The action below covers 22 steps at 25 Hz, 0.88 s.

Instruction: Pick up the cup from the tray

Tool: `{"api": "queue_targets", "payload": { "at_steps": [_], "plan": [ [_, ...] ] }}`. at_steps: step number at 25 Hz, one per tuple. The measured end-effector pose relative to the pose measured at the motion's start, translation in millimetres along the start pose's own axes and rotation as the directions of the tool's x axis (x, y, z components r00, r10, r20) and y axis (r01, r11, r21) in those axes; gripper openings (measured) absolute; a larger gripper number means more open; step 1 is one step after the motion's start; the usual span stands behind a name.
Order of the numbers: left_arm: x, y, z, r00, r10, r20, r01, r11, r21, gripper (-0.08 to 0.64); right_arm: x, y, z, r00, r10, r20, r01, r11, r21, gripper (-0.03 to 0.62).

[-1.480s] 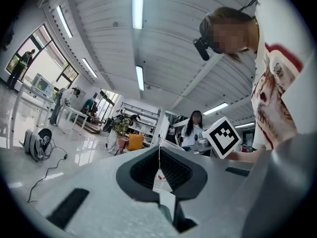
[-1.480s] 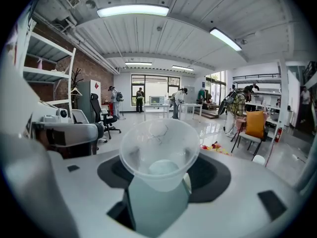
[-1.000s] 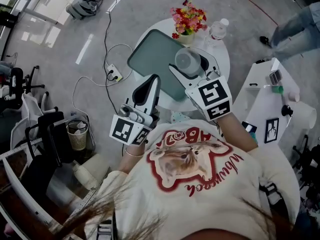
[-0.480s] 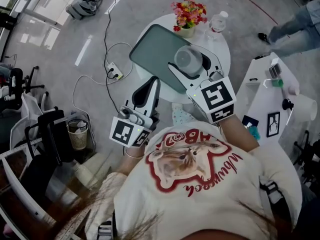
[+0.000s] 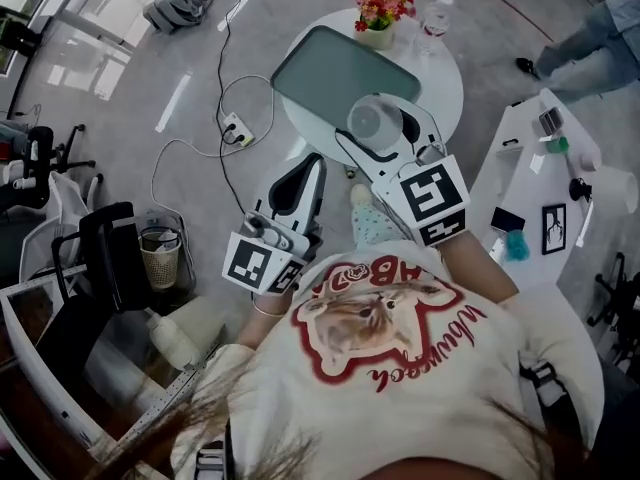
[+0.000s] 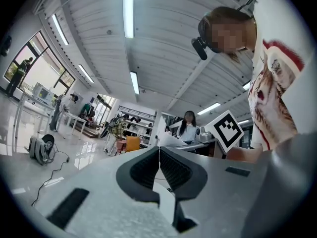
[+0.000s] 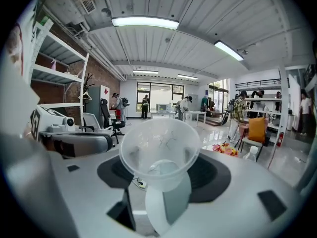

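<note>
1. My right gripper (image 5: 378, 126) is clamped on the one clear cup (image 7: 158, 150), nothing in it.
2. One green tray (image 5: 330, 68) sits just past that gripper's tips.
3. My left gripper (image 6: 159, 157) is pinched closed on nothing.

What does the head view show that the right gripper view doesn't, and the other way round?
Only the head view shows the woven waste basket on the floor and the cat print on the person's shirt. Only the right gripper view shows the long ceiling lamps and metal wall shelves. Both show the clear plastic cup clamped in the right gripper, plus the flower bouquet.
</note>
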<state>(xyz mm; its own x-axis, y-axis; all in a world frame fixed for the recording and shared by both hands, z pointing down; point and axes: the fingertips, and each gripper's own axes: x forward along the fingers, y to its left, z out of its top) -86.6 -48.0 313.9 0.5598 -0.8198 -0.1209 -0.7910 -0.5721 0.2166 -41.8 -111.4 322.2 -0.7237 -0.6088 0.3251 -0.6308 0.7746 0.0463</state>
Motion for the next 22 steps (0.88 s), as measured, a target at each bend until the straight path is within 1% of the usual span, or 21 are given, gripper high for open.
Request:
{"api": "queue_targets", "payload": {
  "at_steps": [6,14,18,22],
  "plan": [
    [-53,-32,6,1.000,-0.011,0.013,0.011,1.000,0.011,0.015,-39,53,-2,1.000,-0.012,0.020,0.012,1.000,-0.007,0.302],
    [-117,-70,8,0.999,-0.028,0.016,0.028,1.000,0.015,0.015,-79,123,-17,1.000,-0.008,0.017,0.007,1.000,0.008,0.302],
    [-137,-86,7,0.999,-0.034,0.023,0.034,0.999,0.007,0.015,-98,145,-21,1.000,-0.010,0.021,0.009,1.000,0.011,0.302],
    [-144,-101,3,0.999,-0.048,0.022,0.048,0.999,0.000,0.015,-113,155,-27,1.000,-0.011,0.012,0.011,1.000,0.017,0.302]
  ]
}}
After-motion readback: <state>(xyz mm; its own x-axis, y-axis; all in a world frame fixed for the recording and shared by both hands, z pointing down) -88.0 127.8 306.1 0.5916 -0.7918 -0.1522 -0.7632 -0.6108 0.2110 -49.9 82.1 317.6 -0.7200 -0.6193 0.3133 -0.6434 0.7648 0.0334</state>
